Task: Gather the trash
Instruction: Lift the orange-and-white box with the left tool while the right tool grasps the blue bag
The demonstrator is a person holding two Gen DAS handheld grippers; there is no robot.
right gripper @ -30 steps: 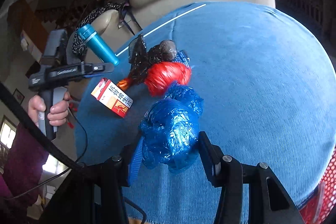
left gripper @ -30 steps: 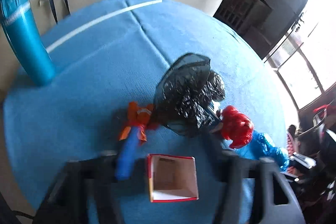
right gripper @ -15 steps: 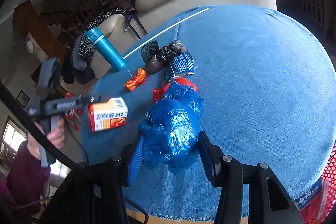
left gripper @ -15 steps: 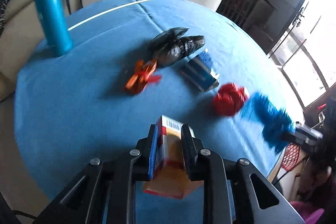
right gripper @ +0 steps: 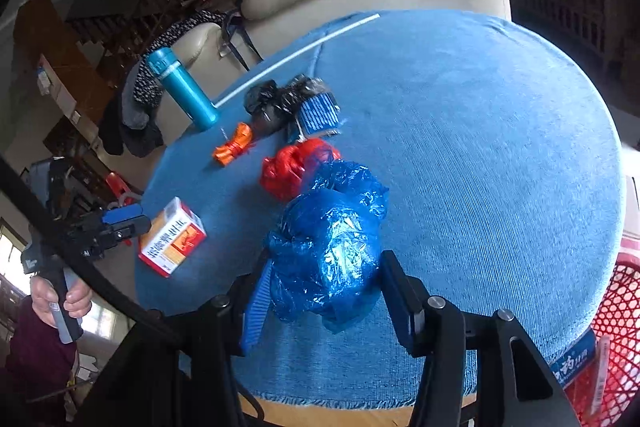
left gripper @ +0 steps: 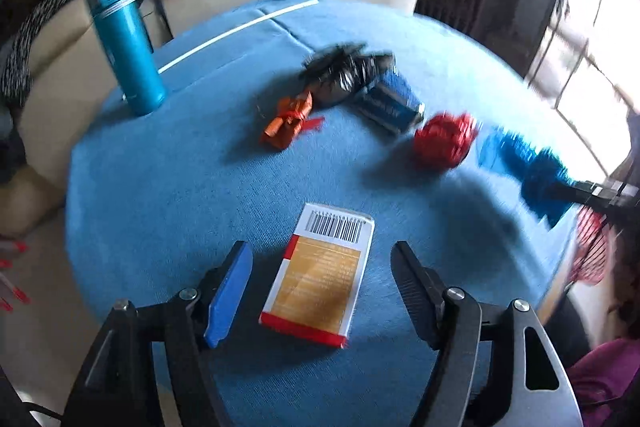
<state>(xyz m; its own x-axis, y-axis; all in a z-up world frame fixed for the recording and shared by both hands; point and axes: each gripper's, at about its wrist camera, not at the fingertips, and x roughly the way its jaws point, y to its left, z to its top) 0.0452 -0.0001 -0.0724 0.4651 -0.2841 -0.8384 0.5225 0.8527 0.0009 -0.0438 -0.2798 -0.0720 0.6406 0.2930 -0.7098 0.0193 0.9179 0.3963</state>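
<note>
Two grippers in play, each at a different item on the round blue-clothed table (right gripper: 500, 147). Landmark for positions: the teal flask (left gripper: 124, 39), standing at the table's far edge.

Left gripper (left gripper: 322, 291): jaws spread wide, nothing between the pads. The carton (left gripper: 324, 275) (red, white and orange, barcode end pointing toward the flask) lies flat on the cloth between the two fingers, touching neither. Whether this is a release or an approach cannot be settled from one instant.

Right gripper (right gripper: 324, 287): closed on the blue plastic bag (right gripper: 328, 243), a crumpled bundle bulging out above the pads.

Remaining trash, outward from the flask: orange wrapper (left gripper: 290, 119) nearest, then the black bag (left gripper: 344, 77) with a blue packet (left gripper: 390, 101) touching it, then the red bag (left gripper: 444, 141) furthest out, just beside the blue plastic bag.

Step in hand, as I judge it: early collection; most items sit uncollected. Next move probably calls for carrying the blue bundle to the red mesh basket (right gripper: 618, 311), off the table edge on the side away from the flask, and spreading the jaws over it. The carton needs a square closure across its narrow sides.

View differences: only the right wrist camera shows the carton's printed face, the person's hand (right gripper: 60, 301) on the left handle, and the basket clearly. The left wrist camera is motion-blurred on its right side; the basket there is a red smear.
</note>
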